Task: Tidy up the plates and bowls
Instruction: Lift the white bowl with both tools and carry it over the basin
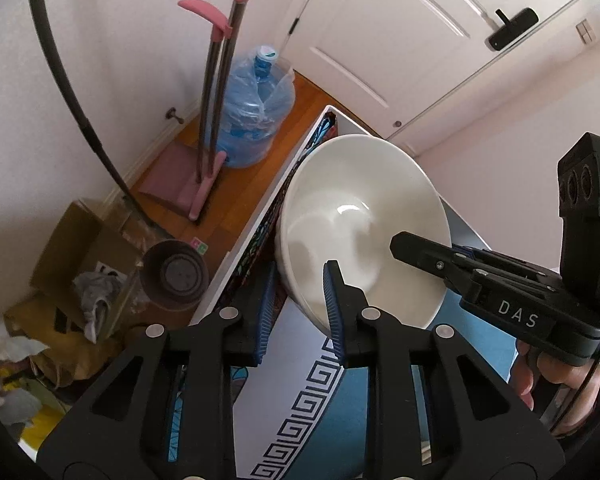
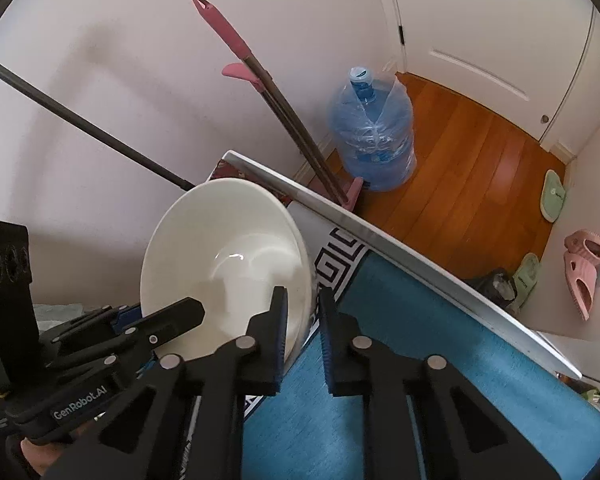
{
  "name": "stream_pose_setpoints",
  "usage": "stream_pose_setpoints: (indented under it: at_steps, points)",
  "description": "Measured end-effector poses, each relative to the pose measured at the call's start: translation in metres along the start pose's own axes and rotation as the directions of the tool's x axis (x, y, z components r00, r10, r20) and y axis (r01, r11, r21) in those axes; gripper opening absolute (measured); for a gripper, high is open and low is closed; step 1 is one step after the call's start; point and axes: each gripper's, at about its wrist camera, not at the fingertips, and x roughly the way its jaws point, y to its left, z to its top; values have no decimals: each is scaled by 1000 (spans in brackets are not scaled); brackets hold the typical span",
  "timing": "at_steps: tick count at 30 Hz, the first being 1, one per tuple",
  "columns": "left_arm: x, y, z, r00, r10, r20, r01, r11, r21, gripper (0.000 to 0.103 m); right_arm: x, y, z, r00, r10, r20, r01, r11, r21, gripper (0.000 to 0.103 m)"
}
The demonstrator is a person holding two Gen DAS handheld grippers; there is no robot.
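Note:
A large white bowl [image 1: 360, 220] is held tilted in the air above the table, with its open side toward both cameras. My left gripper [image 1: 300, 312] is shut on the bowl's lower rim, one finger inside and one outside. My right gripper [image 2: 303, 320] is shut on the opposite rim of the same bowl [image 2: 224, 256]. The right gripper also shows in the left wrist view [image 1: 416, 248], reaching in from the right. The left gripper shows in the right wrist view [image 2: 172, 316], at the bowl's left side.
A white-edged table [image 2: 364, 236] with a blue patterned cloth [image 2: 420, 352] lies below. On the wooden floor stand a blue water jug [image 1: 252, 112], a pink mop [image 1: 216, 92], a cardboard box [image 1: 72, 264] and a brown pot [image 1: 176, 276]. Slippers [image 2: 584, 268] lie near the door.

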Motion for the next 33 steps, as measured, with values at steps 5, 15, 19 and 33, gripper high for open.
stream_pose_setpoints:
  at_steps: [5,15,19,33]
  points:
    - [-2,-4,0,1000,26,6,-26,999,24,21,-3,-1,-2,1000,0,13,0,1000,0,14]
    - [-26,-25,-7,998,31,58,-36,995,93,20,-33,4,-13,995,-10,100,9,1000,9,13]
    - [-53,-49,-15,994,13,107,-29,987,155,20,-64,4,-26,987,-16,159,11,999,30,13]
    - [-135,-204,-124,974,-142,175,65,920,385,20,-241,-41,-162,910,-129,395,58,981,187,13]
